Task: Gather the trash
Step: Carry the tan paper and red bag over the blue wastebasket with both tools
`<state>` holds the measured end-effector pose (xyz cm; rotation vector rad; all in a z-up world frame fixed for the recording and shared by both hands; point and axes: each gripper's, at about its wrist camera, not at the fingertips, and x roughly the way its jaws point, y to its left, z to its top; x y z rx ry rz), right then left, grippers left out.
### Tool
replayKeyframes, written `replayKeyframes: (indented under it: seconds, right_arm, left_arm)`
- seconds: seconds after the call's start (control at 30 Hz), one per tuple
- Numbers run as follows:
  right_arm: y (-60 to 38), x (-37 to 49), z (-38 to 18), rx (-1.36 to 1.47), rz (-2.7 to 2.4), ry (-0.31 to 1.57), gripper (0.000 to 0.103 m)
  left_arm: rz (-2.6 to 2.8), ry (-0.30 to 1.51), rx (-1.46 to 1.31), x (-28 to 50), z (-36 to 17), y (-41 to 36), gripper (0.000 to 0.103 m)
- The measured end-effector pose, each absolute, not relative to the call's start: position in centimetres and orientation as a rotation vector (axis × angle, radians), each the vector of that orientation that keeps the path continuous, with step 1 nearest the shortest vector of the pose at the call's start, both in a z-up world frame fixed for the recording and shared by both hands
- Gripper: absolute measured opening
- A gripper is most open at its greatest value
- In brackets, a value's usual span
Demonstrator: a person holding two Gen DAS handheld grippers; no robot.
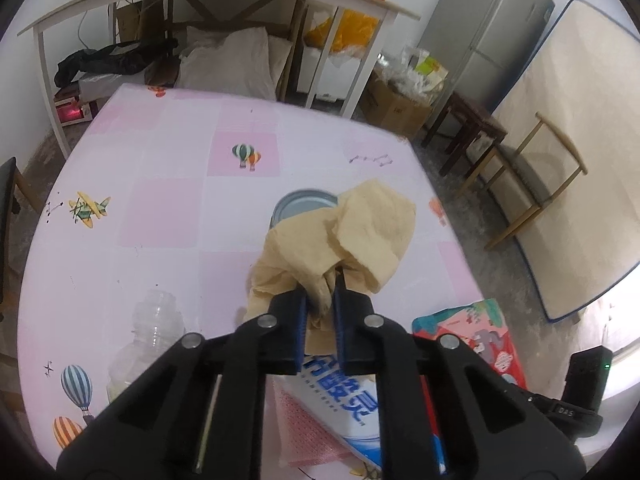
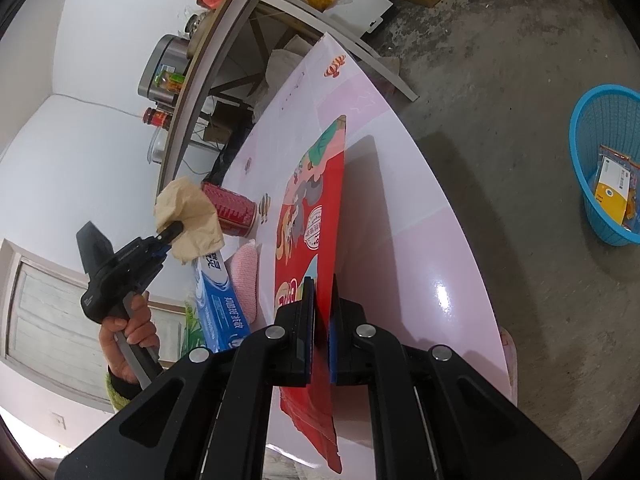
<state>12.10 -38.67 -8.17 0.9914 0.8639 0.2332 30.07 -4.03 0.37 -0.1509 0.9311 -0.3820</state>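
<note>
Left hand-held gripper (image 1: 321, 312) pinches tissue (image 1: 352, 236) — can (image 1: 304, 206) behind, toothpaste box (image 1: 344, 408) below.

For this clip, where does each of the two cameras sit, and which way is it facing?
Left wrist: sits on the left gripper, looking along its fingers over the pink balloon-print table; its fingers pinch a crumpled beige paper tissue.
Right wrist: sits on the right gripper, rolled sideways, facing table, floor and blue plastic basket; its fingers clamp a red printed snack bag; the left hand shows.
Shared: tissue, red bag, blue-and-white toothpaste box, table.
</note>
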Motion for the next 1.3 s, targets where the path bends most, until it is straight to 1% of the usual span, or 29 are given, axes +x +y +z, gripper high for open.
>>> replayKeyframes:
  seconds: [0.27, 0.5, 0.9, 1.13, 1.3]
  right_arm:
    - [-38.7, 11.4, -5.7, 0.946, 0.21, 0.808, 0.005]
    - [-38.4, 10.2, -2.1, 0.854, 0.174, 0.752, 0.004]
    - [-39.2, 6.8, 2.1, 0.797, 0.144, 0.667, 0.002]
    - [-42.8, 2.4, 3.7, 0.797, 0.031, 0.6, 0.002]
    - [-47.6, -1.8, 3.4, 0.837, -0.106, 0.536, 0.002]
  left_arm:
    - [-0.443, 0.806, -0.248, 28.1, 3.8, -2.0, 0.007]
    - [-0.474, 0.716, -0.247, 24.9, 7.0, -1.5, 0.007]
    - [-0.547, 0.649, -0.235, 18.7, 10.1, -2.7, 0.007]
    - [-0.659, 0.683, -0.211, 17.2, 9.5, -7.7, 0.007]
    - [-0.785, 0.782, -0.105, 17.5, 8.3, -15.7, 0.007]
